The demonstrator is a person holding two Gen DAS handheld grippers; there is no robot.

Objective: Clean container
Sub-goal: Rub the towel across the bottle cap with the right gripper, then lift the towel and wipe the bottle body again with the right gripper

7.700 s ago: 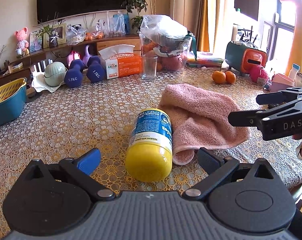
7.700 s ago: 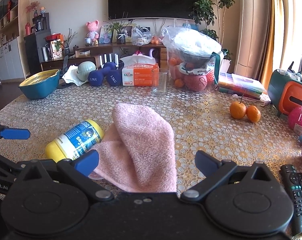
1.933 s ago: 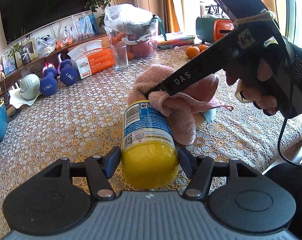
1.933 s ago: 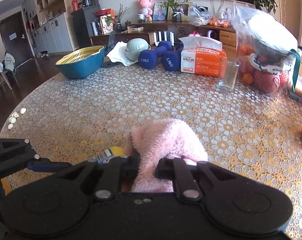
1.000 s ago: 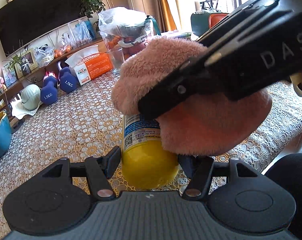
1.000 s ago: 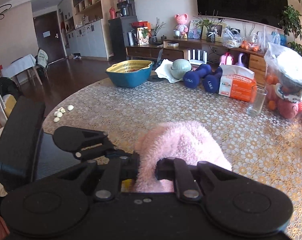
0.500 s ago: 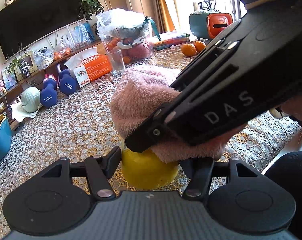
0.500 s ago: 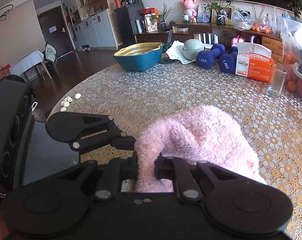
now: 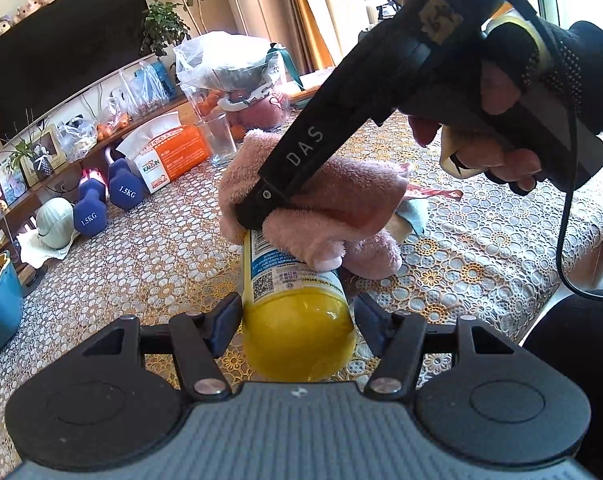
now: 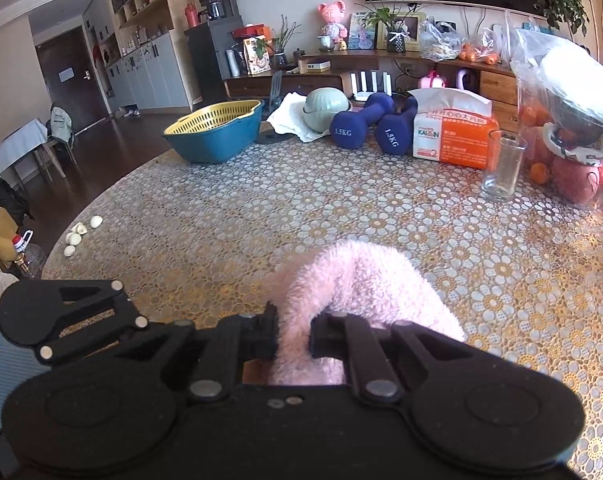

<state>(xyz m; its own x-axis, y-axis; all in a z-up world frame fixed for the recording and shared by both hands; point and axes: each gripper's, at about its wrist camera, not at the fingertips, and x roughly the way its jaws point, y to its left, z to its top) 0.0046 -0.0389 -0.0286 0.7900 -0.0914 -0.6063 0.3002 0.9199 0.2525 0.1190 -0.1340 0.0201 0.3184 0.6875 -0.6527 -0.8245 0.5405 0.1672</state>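
Lying on its side on the lace-patterned surface, the yellow container is clamped at its yellow end between the fingers of my left gripper, which is closed down to the container's width; the blue-and-white labelled body points away toward 12 o'clock in the left wrist view. My right gripper is closed tight on a fold of the pink towel, and my gloved right hand holds it in from 2 o'clock. Towel and container are touching: the bunched cloth rests over the far, labelled part of the container, and the rest of it lies on the surface just beyond, at 1 o'clock. Farther back, at 11 o'clock, stand a clear glass, an orange tissue box and two blue dumbbells. A blue basket with a yellow liner sits at 10 o'clock in the right wrist view, well apart from the towel.
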